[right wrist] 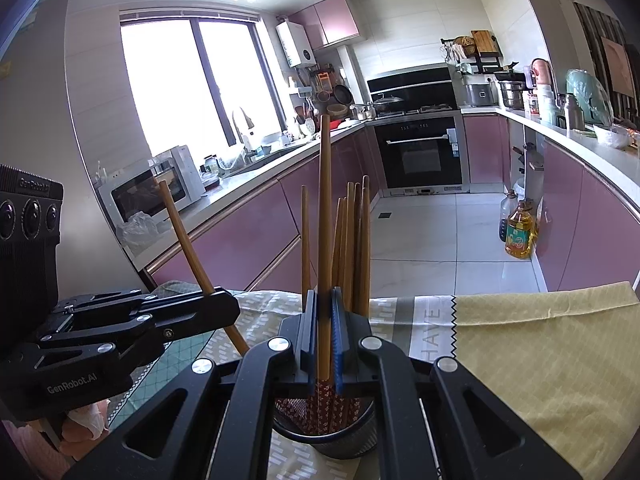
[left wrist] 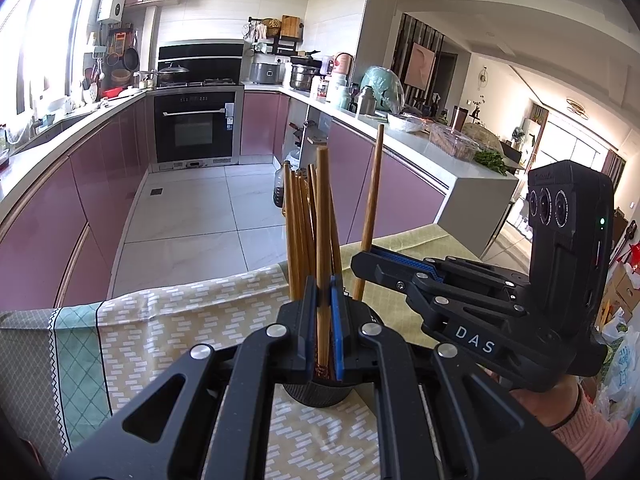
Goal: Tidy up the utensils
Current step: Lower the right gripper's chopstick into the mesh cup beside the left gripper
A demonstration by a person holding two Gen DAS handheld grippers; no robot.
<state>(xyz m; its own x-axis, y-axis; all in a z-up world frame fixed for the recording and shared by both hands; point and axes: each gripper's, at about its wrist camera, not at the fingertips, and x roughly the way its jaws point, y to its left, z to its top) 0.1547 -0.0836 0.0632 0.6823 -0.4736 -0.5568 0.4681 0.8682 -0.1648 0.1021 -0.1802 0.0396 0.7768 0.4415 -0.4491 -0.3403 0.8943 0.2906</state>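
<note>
A dark mesh holder (right wrist: 340,444) stands on the table and holds several wooden chopsticks (right wrist: 352,240) upright. It also shows in the left wrist view (left wrist: 316,394). My left gripper (left wrist: 323,320) is shut on one chopstick (left wrist: 322,216) whose lower end is in the holder. My right gripper (right wrist: 324,332) is shut on another chopstick (right wrist: 325,200), also with its end in the holder. In the left wrist view the right gripper (left wrist: 362,262) holds its chopstick (left wrist: 374,184) nearly upright. In the right wrist view the left gripper (right wrist: 224,304) holds its chopstick (right wrist: 188,240) tilted left.
A yellow and green patterned cloth (left wrist: 160,332) covers the table (right wrist: 540,352). Beyond its far edge lie the tiled kitchen floor, pink cabinets, an oven (left wrist: 194,128) and an oil bottle (right wrist: 519,234) on the floor. The counters are cluttered.
</note>
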